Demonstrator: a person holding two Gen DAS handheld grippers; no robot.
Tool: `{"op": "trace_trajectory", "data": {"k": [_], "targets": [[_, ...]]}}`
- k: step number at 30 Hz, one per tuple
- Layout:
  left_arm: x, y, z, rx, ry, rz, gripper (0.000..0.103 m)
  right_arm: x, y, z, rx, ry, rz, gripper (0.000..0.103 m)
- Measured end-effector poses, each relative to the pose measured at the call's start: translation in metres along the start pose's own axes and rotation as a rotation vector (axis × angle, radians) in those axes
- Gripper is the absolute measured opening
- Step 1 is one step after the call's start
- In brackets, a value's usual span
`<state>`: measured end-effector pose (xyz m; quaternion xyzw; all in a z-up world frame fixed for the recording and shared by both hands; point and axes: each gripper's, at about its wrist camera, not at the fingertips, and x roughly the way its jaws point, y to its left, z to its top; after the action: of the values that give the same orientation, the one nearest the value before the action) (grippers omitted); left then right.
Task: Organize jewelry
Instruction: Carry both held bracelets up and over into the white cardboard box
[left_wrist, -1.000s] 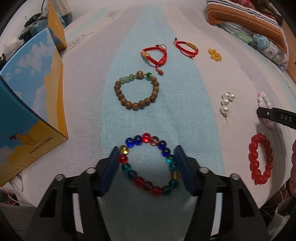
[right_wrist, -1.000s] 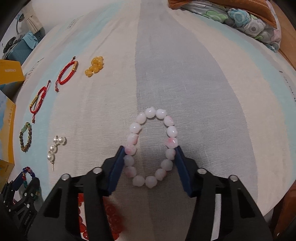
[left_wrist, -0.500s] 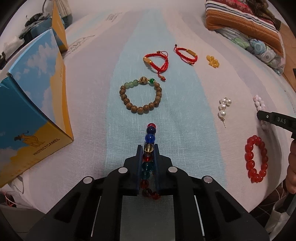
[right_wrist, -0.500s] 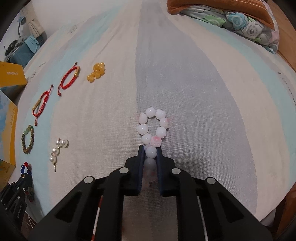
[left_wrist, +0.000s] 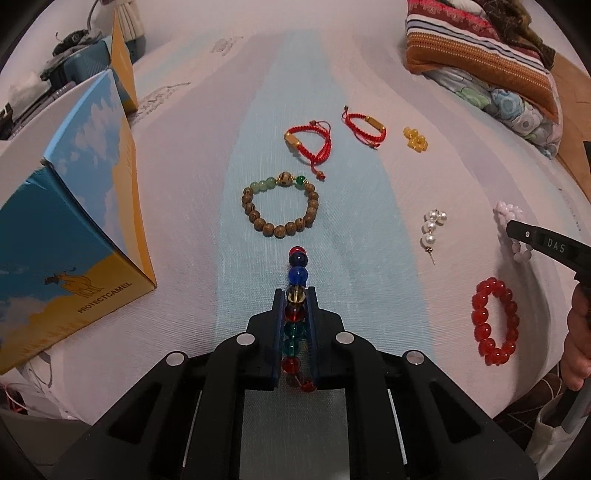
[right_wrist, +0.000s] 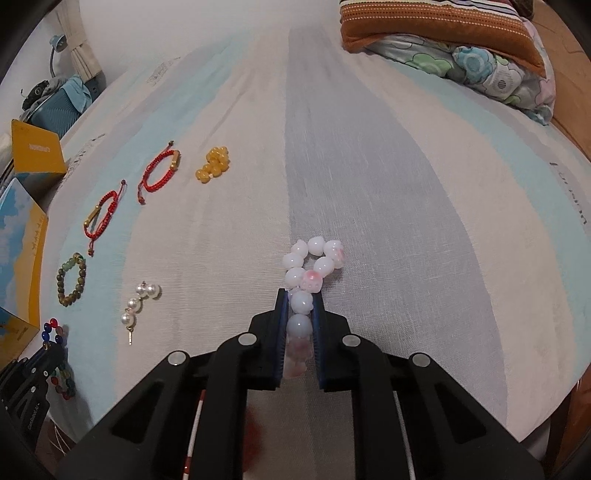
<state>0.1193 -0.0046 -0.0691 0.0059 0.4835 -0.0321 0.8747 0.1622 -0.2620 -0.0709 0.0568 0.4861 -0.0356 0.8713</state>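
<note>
Grasp step: the left claw (left_wrist: 294, 295) is clamping the multicoloured bracelet (left_wrist: 295, 317) flat, the right claw (right_wrist: 300, 295) squeezing the pale pink bracelet (right_wrist: 308, 280), both on the bed (right_wrist: 369, 166). Next, likely lifting both. Only the left view is showing the red bracelet (left_wrist: 494, 322) clearly.
</note>
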Motion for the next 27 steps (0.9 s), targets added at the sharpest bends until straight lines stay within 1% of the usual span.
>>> {"op": "trace_trajectory", "data": {"k": [2,4,11,15,23,27], "targets": [[-0.004,-0.001,0.0,0.002,-0.008,-0.008,0.009,-0.004,0.001,0.0,0.002,-0.009,0.0,0.012],[-0.009,-0.003,0.001,0.007,-0.011,-0.038,0.009,-0.008,0.001,0.0,0.001,-0.016,0.0,0.012],[-0.017,-0.005,0.003,0.013,-0.015,-0.042,0.009,-0.02,0.004,-0.002,0.007,-0.038,-0.001,0.012],[-0.024,-0.004,0.008,0.01,-0.022,-0.058,0.009,-0.03,0.005,-0.002,0.007,-0.053,-0.002,0.012],[-0.036,0.001,0.008,-0.007,-0.034,-0.054,0.009,-0.045,0.01,0.0,0.003,-0.069,-0.017,0.012],[-0.044,0.003,0.012,-0.008,-0.045,-0.044,0.009,-0.052,0.017,0.0,-0.005,-0.08,-0.023,0.012]]}}
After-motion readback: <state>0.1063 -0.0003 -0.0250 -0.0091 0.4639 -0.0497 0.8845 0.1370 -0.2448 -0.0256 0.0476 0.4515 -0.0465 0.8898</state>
